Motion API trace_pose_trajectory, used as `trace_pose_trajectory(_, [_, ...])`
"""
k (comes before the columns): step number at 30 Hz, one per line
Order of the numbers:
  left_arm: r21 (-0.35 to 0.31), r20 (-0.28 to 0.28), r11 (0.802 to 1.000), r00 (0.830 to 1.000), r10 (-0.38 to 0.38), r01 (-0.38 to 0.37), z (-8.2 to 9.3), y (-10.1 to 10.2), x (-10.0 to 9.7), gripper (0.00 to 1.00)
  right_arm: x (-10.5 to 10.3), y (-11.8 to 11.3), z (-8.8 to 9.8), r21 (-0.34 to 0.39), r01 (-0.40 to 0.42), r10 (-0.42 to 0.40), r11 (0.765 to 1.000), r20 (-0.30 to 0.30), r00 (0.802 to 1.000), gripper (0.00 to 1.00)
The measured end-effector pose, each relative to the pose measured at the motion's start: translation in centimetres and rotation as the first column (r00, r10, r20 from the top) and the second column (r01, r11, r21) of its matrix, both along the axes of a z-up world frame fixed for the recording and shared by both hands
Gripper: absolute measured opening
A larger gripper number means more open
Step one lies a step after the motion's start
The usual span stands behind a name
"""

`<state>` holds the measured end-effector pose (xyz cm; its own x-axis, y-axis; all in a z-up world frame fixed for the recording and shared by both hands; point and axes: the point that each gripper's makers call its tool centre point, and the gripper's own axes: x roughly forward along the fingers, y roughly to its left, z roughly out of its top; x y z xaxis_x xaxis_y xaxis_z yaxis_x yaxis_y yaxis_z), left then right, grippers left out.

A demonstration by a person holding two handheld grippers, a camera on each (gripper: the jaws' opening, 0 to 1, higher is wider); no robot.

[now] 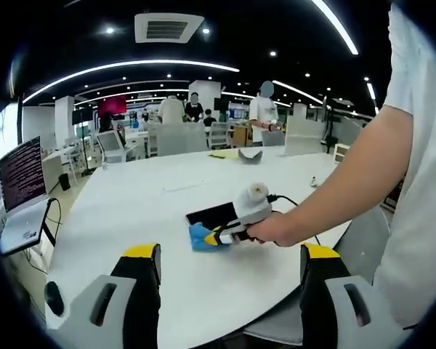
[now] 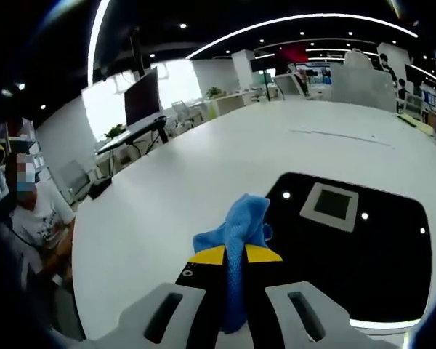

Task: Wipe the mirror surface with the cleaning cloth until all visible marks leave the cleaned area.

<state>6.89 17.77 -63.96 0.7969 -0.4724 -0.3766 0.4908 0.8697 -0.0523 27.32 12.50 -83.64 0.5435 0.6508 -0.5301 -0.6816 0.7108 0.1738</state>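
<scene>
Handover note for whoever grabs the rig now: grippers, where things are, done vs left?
Left gripper: open, holding nothing, above the near edge of the white table.
Right gripper: shut on the blue cloth, at the mirror's near-left edge.
Mirror: flat on the table, dark, reflecting ceiling lights.
Done: cloth gripped and brought to the mirror.
Left: wipe the surface; marks are too faint to judge here.

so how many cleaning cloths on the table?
1. A blue cloth, clamped in the right gripper at the mirror's near edge. More could be hidden behind the hand.
</scene>
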Motion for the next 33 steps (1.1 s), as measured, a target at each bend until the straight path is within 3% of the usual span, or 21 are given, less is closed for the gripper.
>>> trace_pose_trajectory(2, [0.013,0.002,1.0,1.0,-0.006,0.006,0.1,-0.3,0.2,0.79,0.2,0.1,1.3,0.041,0.016,-0.017,0.999,0.008,1.0,0.03])
trace_pose_trajectory(6, [0.039,0.016,0.999,1.0,-0.022,0.021,0.6,-0.9,0.4,0.79,0.6,0.3,2.0,0.027,-0.026,0.026,0.999,0.034,0.999,0.03])
trace_pose_trajectory(9, [0.038,0.012,0.999,1.0,-0.027,0.027,0.6,-1.2,0.5,0.79,0.7,-0.1,2.6,0.028,-0.015,0.013,1.0,0.046,0.999,0.03])
trace_pose_trajectory(28, [0.036,0.014,0.999,0.999,-0.036,0.035,0.5,-1.2,0.3,0.79,-0.3,0.8,4.1,0.054,-0.015,0.012,0.998,0.053,0.999,0.03])
trace_pose_trajectory(30, [0.034,0.015,0.999,0.999,-0.037,0.036,0.5,-1.2,0.4,0.79,-0.5,0.6,4.3,0.079,0.022,-0.024,0.997,0.027,0.999,0.03])
trace_pose_trajectory(33, [0.028,0.015,0.999,0.999,-0.037,0.036,0.5,-1.3,0.5,0.79,-0.4,0.5,4.5,0.067,0.012,-0.015,0.998,0.046,0.999,0.03])
